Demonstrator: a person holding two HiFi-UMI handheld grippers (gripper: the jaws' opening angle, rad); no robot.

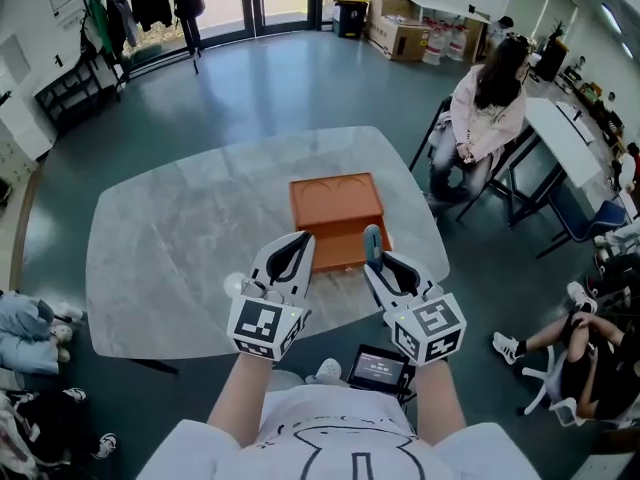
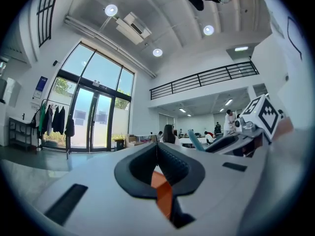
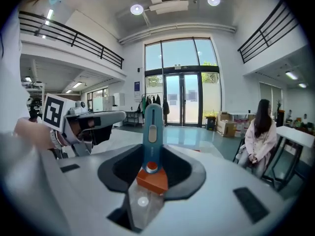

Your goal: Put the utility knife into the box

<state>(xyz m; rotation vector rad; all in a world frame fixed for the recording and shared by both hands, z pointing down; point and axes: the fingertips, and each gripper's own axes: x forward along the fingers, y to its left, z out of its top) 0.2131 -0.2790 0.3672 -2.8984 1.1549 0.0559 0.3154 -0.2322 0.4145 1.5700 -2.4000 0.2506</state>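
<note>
Marble table [image 1: 170,238] | right hand-held gripper [image 1: 380,266] clamps utility knife [image 3: 152,124]; left hand-held gripper [image 1: 292,251] closed, empty

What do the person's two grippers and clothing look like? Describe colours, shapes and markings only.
The left gripper and the right gripper both have smooth white shells, with black padded lining around the jaws. Each carries a cube at its rear, covered in black-and-white square markers. The person wears a white short-sleeved T-shirt with a black line print.
</note>
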